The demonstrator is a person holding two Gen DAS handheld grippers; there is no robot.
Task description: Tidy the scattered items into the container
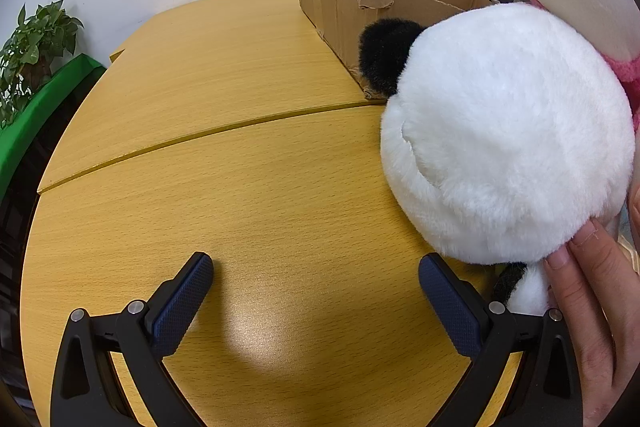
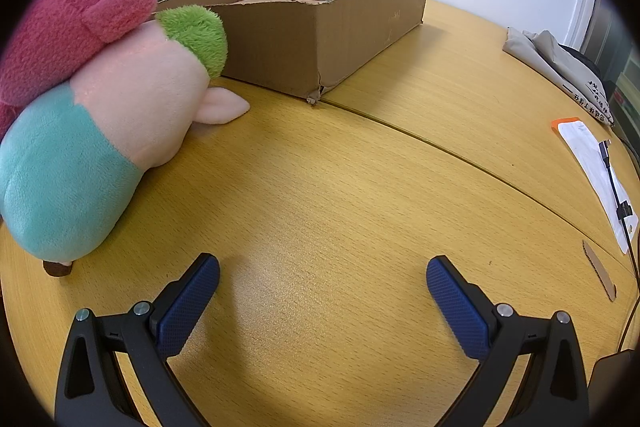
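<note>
Both claws wide open and empty over the yellow wood-grain tabletop (image 2: 320, 187); plush toys outside the box.

Left claw (image 1: 316, 285): jaws spread wide, nothing between them. A round white plush toy with a black ear (image 1: 504, 131) sits just ahead-right of it, close to the right finger, with a bare hand (image 1: 592, 307) pressed on its lower edge. The open brown cardboard box (image 1: 352, 11) lies farther ahead, behind the toy. Right claw (image 2: 323, 281): same wide gap, holds nothing. Ahead-left of it, a teal and peach plush toy with a green tuft (image 2: 100, 131) lies on the tabletop, a pink plush toy (image 2: 76, 11) leaning on top. The box is straight ahead, just beside the green tuft. White paper with a black cable (image 2: 596, 171) far right.
</note>
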